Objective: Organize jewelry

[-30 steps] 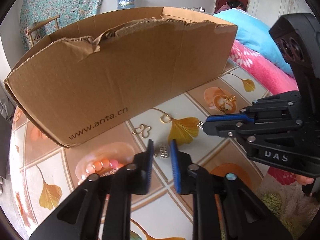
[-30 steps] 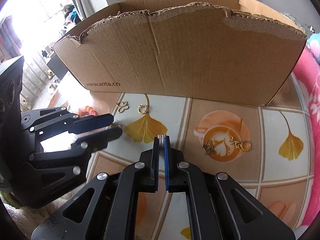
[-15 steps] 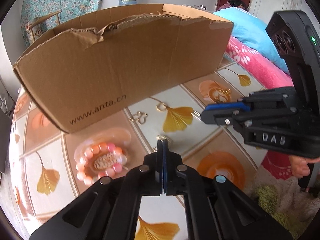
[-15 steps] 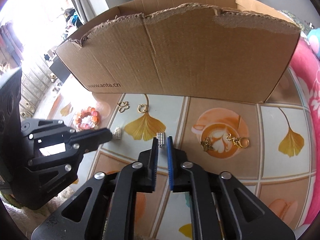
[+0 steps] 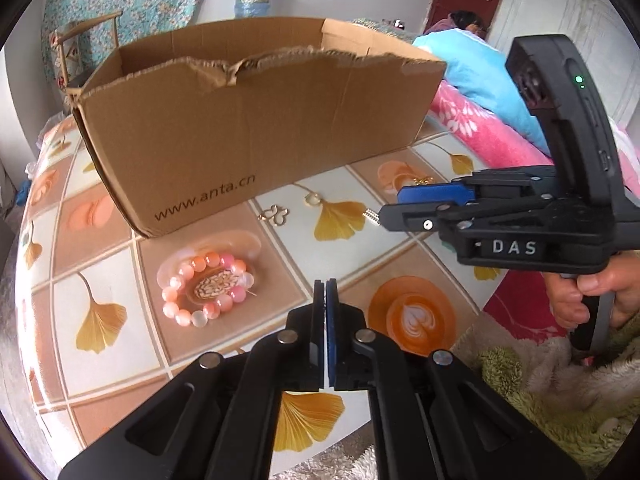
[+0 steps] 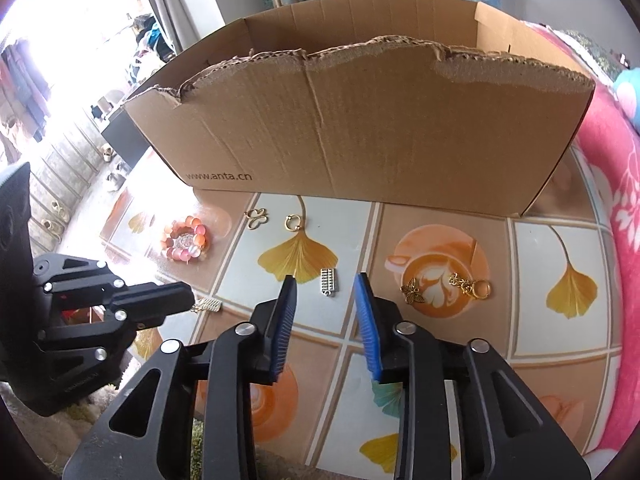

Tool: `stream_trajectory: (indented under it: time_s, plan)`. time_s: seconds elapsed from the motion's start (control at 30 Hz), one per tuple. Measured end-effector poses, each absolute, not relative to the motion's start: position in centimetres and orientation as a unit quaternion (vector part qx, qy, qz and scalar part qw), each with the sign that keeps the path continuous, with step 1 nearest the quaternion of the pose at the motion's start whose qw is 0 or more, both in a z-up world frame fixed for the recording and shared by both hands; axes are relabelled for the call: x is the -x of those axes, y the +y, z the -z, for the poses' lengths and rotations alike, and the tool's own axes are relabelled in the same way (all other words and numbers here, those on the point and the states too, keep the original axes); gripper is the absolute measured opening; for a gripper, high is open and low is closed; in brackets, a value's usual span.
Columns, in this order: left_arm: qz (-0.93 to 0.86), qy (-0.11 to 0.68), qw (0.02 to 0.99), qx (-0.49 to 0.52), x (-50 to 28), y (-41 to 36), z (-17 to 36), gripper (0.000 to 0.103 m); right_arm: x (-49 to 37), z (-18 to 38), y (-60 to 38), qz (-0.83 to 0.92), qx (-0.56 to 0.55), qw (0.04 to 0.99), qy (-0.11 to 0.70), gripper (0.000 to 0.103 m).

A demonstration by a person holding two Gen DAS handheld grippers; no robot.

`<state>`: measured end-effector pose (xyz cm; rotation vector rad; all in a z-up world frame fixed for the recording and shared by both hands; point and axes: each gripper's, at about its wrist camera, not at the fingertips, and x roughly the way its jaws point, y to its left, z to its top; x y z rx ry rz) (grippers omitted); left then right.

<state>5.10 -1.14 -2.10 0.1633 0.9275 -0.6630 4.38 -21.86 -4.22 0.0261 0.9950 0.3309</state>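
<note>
Jaws of the right gripper (image 6: 325, 294) have just been opening and are standing apart, the silver clip (image 6: 329, 282) lying free on the table (image 6: 552, 344) just beyond the tips. The left gripper (image 5: 325, 286) is pinched shut on another silver piece (image 6: 207, 304). Further ahead, the cardboard box (image 6: 360, 128) is sitting open.

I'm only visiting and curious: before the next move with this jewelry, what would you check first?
1. Left gripper shut on the small silver piece: ok.
2. Right gripper let go: ok. Its jaws have just been opening, and the silver bar lies on the table between its fingertips, untouched.
3. Cardboard box open on top: ok.
4. Room inside the box: cannot tell.
5. Bead bracelet sorted away: not ok.
</note>
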Motion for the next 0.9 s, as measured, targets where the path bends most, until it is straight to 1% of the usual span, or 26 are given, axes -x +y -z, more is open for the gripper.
stream_trajectory:
  time_s: [0.2,0.33,0.47,0.9]
  plan:
    - [0.319,0.443,0.833,-0.093,-4.9,-1.5,2.4,0.005,-4.2,4.2,-21.3,-0.158,-0.006,0.865,0.476,0.031]
    - [0.325,0.438,0.831,-0.11,-4.4,-1.7,2.4,0.016,-4.2,4.1,-21.1,-0.161,-0.011,0.865,0.475,0.031]
    - [0.322,0.441,0.828,-0.128,-4.6,-2.0,3.0,0.017,-4.2,3.9,-21.5,-0.162,-0.014,0.865,0.475,0.031]
    - [0.317,0.432,0.833,-0.139,-4.7,-2.4,3.5,0.017,-3.5,3.7,-22.6,-0.162,-0.025,0.865,0.474,0.031]
